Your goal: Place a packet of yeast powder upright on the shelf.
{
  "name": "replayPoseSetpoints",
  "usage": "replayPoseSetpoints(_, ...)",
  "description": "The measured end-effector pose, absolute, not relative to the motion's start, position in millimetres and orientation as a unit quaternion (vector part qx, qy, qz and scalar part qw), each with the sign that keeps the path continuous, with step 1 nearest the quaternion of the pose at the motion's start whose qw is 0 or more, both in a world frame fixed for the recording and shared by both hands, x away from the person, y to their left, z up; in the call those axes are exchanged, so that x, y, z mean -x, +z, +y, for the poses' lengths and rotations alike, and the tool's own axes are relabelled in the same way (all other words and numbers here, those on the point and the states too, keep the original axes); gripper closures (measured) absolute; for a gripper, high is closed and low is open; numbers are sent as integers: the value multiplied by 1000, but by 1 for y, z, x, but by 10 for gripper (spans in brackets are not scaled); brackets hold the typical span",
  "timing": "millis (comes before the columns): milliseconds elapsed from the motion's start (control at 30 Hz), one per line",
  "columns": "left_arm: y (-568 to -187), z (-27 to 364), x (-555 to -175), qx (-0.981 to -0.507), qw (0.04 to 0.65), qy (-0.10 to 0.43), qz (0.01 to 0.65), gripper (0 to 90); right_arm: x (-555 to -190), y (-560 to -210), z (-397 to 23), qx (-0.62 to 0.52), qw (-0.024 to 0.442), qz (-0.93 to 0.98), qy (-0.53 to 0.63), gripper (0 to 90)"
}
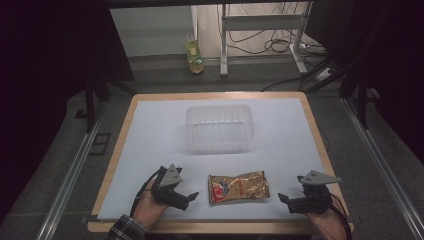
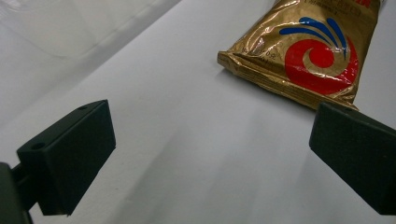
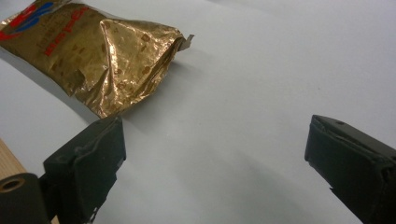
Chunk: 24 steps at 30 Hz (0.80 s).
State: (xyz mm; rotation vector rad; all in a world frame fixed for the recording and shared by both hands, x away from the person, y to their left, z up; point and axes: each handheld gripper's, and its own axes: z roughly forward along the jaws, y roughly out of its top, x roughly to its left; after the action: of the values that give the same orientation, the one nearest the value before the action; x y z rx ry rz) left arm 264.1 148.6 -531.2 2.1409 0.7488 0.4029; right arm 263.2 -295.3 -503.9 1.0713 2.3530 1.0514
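Two claws wait at the near edge of the table (image 1: 150, 120), one on each side of a gold pouch (image 1: 238, 187), and neither has taken hold of anything. The table's white top carries little else: a clear tub (image 1: 218, 128) stands empty toward the far edge, about midway between the side edges, well apart from the pouch.

The step in hand looks like the approach before a first grasp. The likely job is to lift the pouch and set it in the tub, though that is a judgement from the layout.

The pouch lies flat near the near edge, its long side along that edge, roughly centred. The left claw (image 1: 192, 196) sits just beside the pouch's left end, jaws spread wide with bare table between them; in the left gripper view the pouch (image 2: 303, 51) lies ahead, off toward one jaw. The right claw (image 1: 284, 198) stands a little farther off the pouch's right end, also spread and empty; in the right gripper view the crinkled end of the pouch (image 3: 98, 56) lies just beyond one jaw.

The next move calls for one claw to slide forward until an end of the pouch sits between its jaws, then close on the thin sealed edge, low to the table.
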Motion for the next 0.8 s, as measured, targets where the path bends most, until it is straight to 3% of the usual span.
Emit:
replayPoseSetpoints(500,-528,151,-264,-846,413,155,299,19,-264,-504,-296,-376,176,830,373,46)
replayPoseSetpoints(800,-526,141,-260,-862,396,150,277,154,-262,-504,-296,-378,175,827,376,50)
